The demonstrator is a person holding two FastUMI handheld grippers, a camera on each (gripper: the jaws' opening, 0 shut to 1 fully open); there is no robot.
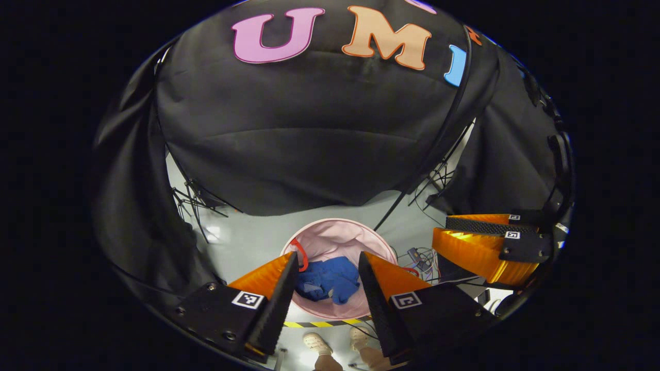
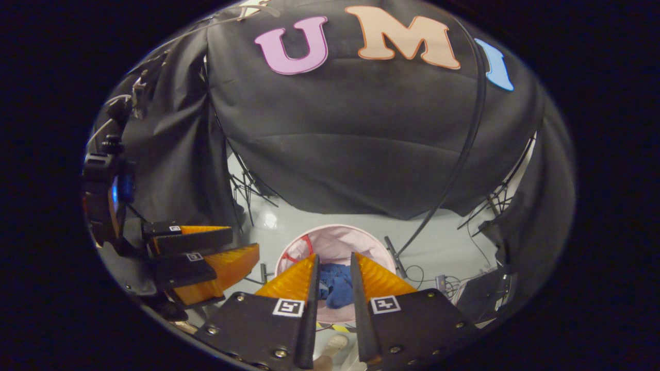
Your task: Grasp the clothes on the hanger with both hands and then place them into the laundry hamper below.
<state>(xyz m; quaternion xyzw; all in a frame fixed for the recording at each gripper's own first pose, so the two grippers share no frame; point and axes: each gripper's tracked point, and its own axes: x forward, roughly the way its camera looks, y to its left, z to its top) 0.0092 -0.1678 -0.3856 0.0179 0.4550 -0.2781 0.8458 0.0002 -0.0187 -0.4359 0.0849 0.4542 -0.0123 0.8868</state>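
A round pink laundry hamper [image 1: 335, 222] stands on the grey floor below me, with crumpled blue clothes [image 1: 330, 281] lying inside it. My left gripper [image 1: 328, 257] hovers above the hamper, open wide with nothing between its fingers. In the right gripper view, the same hamper [image 2: 335, 230] and blue clothes [image 2: 335, 286] show through the narrower gap of my right gripper [image 2: 334, 256], which is open and holds nothing. The right gripper [image 1: 441, 229] hangs to the right in the left gripper view. The left gripper [image 2: 246, 242] hangs to the left in the right gripper view.
A red handle [image 1: 301, 255] sticks up at the hamper's left rim. Black-and-yellow tape [image 1: 319, 323] marks the floor in front of it, beside a person's shoes [image 1: 315, 342]. Cables and a small device [image 1: 416, 255] lie right of the hamper. Stand legs [image 1: 193, 201] poke out under the black cloth.
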